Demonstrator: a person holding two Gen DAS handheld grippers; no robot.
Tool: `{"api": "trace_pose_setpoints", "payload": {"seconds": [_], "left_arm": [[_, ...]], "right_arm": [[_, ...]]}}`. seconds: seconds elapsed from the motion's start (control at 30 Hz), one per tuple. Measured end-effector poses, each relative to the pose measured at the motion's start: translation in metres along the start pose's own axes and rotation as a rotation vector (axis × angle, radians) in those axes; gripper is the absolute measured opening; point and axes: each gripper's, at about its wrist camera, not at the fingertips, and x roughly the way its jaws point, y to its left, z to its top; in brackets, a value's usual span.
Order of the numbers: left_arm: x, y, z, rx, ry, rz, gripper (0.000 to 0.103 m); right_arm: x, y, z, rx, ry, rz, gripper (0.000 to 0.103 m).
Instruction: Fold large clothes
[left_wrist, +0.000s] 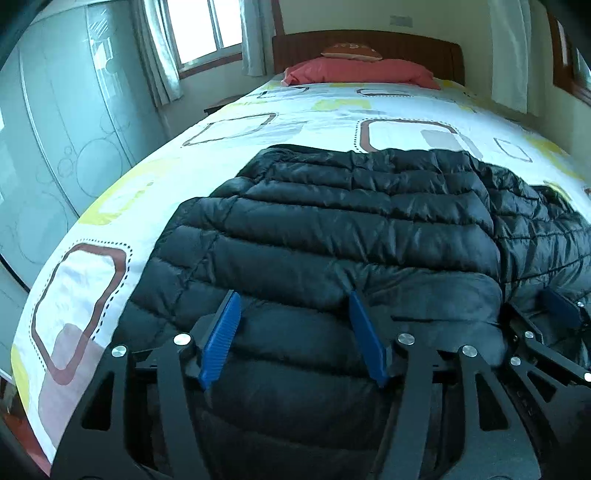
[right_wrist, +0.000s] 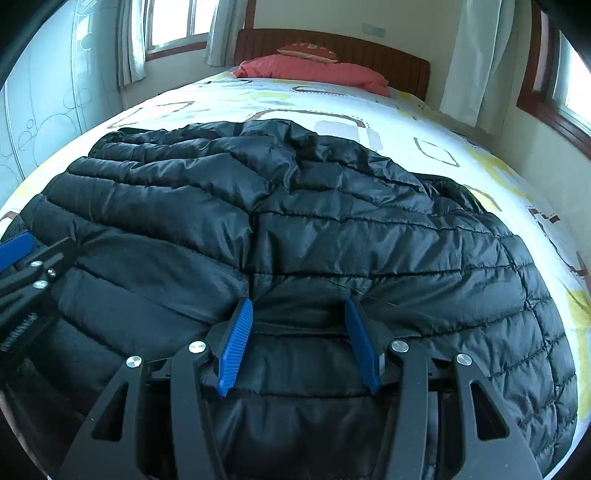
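Observation:
A black quilted puffer jacket (left_wrist: 351, 221) lies spread across the near half of the bed, its near part doubled over toward me. My left gripper (left_wrist: 291, 293) rests low on the jacket's left side, blue pads apart, with puffy fabric lying loosely between them. My right gripper (right_wrist: 299, 297) sits on the jacket (right_wrist: 332, 221) further right, where a thick fold with a seam fills the gap and creases run out from both pads. Each wrist view catches the other tool at its edge: the right gripper's finger (left_wrist: 561, 306) and the left gripper's finger (right_wrist: 16, 247).
The bed (left_wrist: 122, 192) has a white sheet with yellow and brown squares. A red pillow (left_wrist: 362, 70) and a small patterned cushion (left_wrist: 351, 51) lie against the wooden headboard (left_wrist: 406, 40). A pale wardrobe (left_wrist: 55, 129) stands left, curtained windows behind and right.

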Motion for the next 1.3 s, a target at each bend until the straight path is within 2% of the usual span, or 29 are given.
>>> {"api": "trace_pose_setpoints", "payload": {"seconds": [0.07, 0.13, 0.27, 0.33, 0.4, 0.57, 0.6, 0.67, 0.77, 0.8, 0.83, 0.9, 0.97, 1.0, 1.13, 1.3], "left_arm": [[-0.003, 0.014, 0.0, -0.045, 0.005, -0.019, 0.062], [-0.007, 0.036, 0.0, -0.114, 0.009, -0.033, 0.069], [-0.006, 0.085, -0.003, -0.232, 0.02, -0.057, 0.071], [0.0, 0.113, -0.005, -0.295, 0.048, -0.05, 0.077], [0.008, 0.136, -0.01, -0.363, 0.087, -0.077, 0.079], [0.037, 0.169, -0.022, -0.537, 0.193, -0.383, 0.08], [0.044, 0.17, -0.023, -0.551, 0.209, -0.429, 0.086], [0.056, 0.168, -0.024, -0.567, 0.24, -0.492, 0.091], [0.064, 0.164, -0.025, -0.565, 0.245, -0.525, 0.094], [0.064, 0.162, -0.025, -0.55, 0.241, -0.533, 0.092], [0.063, 0.158, -0.023, -0.533, 0.237, -0.548, 0.085], [0.06, 0.155, -0.023, -0.54, 0.235, -0.592, 0.058], [0.053, 0.151, -0.02, -0.527, 0.215, -0.608, 0.041], [0.049, 0.15, -0.02, -0.516, 0.205, -0.602, 0.036], [0.023, 0.138, -0.008, -0.442, 0.127, -0.553, 0.028], [-0.015, 0.121, 0.013, -0.388, 0.044, -0.563, 0.025]], "right_arm": [[-0.001, 0.001, -0.001, 0.0, -0.003, -0.001, 0.052], [-0.001, 0.001, -0.001, 0.002, -0.006, 0.0, 0.052], [-0.002, 0.002, -0.001, 0.001, -0.009, -0.002, 0.052], [-0.001, 0.001, -0.001, 0.0, -0.009, -0.002, 0.052], [-0.001, 0.001, -0.001, -0.001, -0.009, -0.002, 0.052], [-0.001, 0.002, -0.001, -0.001, -0.008, -0.001, 0.052], [-0.001, 0.002, -0.002, -0.001, -0.008, -0.001, 0.052], [-0.001, 0.002, -0.002, -0.002, -0.01, -0.004, 0.052], [-0.003, 0.004, -0.003, -0.006, -0.012, -0.01, 0.052], [-0.004, 0.005, -0.003, -0.007, -0.012, -0.013, 0.052], [-0.004, 0.005, -0.002, -0.008, -0.013, -0.016, 0.052], [-0.004, 0.006, -0.001, -0.008, -0.014, -0.018, 0.052], [-0.004, 0.006, -0.001, -0.01, -0.015, -0.02, 0.052], [-0.004, 0.006, -0.002, -0.009, -0.015, -0.019, 0.052], [-0.004, 0.006, -0.001, -0.008, -0.014, -0.022, 0.052], [-0.016, -0.005, 0.006, 0.003, -0.016, -0.032, 0.052]]}}
